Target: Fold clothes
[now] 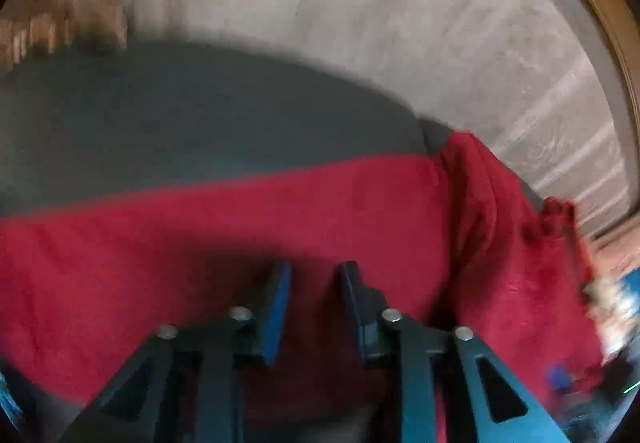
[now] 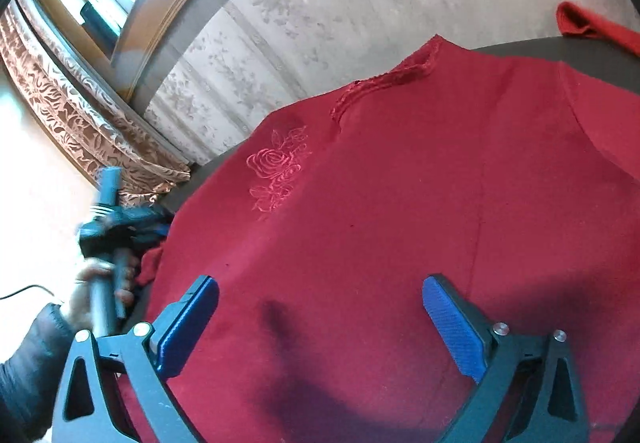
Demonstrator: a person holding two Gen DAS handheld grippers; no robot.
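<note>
A dark red top lies spread over a dark table, with an embroidered rose on its chest and a lace neckline at the far side. One sleeve trails off at the far right. My right gripper hovers wide open over the near part of the top, nothing between its fingers. My left gripper is over the red cloth with a narrow gap between its blue pads and nothing pinched. In the right wrist view it sits at the top's left edge, held by a hand. The left wrist view is blurred.
A pale patterned wall stands behind the table. A brown patterned curtain and a wooden window frame are at the left. The cloth bunches in folds at the table's right edge.
</note>
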